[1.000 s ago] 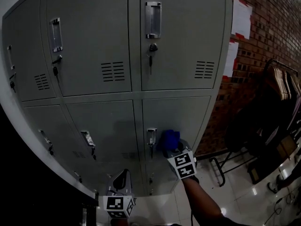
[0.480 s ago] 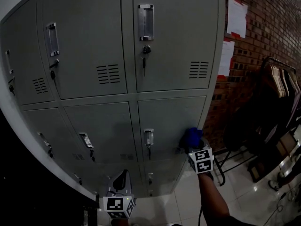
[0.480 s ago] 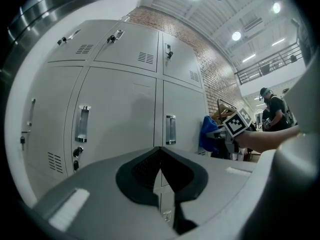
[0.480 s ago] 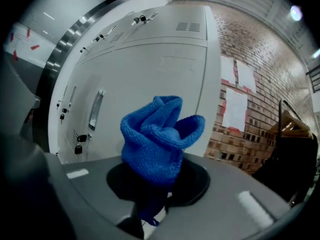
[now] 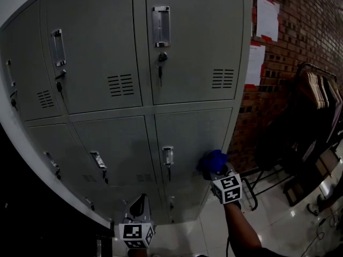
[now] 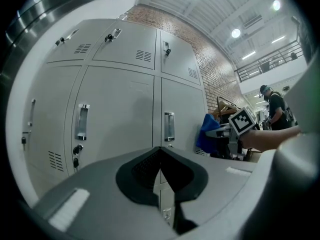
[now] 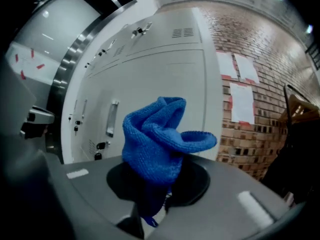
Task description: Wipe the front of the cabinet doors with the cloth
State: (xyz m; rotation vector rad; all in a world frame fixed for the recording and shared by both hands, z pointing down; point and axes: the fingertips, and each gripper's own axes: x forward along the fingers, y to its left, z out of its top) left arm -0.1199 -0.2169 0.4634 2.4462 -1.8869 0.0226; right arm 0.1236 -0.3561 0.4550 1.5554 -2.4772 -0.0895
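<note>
- The grey metal locker cabinet (image 5: 107, 47) is filling the left and centre of the head view, every door closed, with a brick wall (image 5: 289, 63) running down the right edge.
- Lower right of centre, the bottom-row door (image 5: 193, 133) is taking the attention; its chrome handle (image 5: 168, 155) is sitting just left of the action.
- The right gripper (image 5: 214, 170) is reaching in from the bottom right, jaws clamped on the blue cloth (image 5: 213, 162) at its gathered lower end.
- In the right gripper view the cloth (image 7: 155, 144) is bunching up out of the jaws in loose knitted folds, right in front of that door's right-hand side; whether it is touching the metal, I cannot tell.
- That cloth is looking soft, light and floppy, so I am judging it needs a firm pinch low on the bunch, leaving the free folds to press flat against the panel.
- Bottom centre, the left gripper (image 5: 139, 199) is hanging low, jaws drawn together with nothing between them, pointing at the cabinet.
</note>
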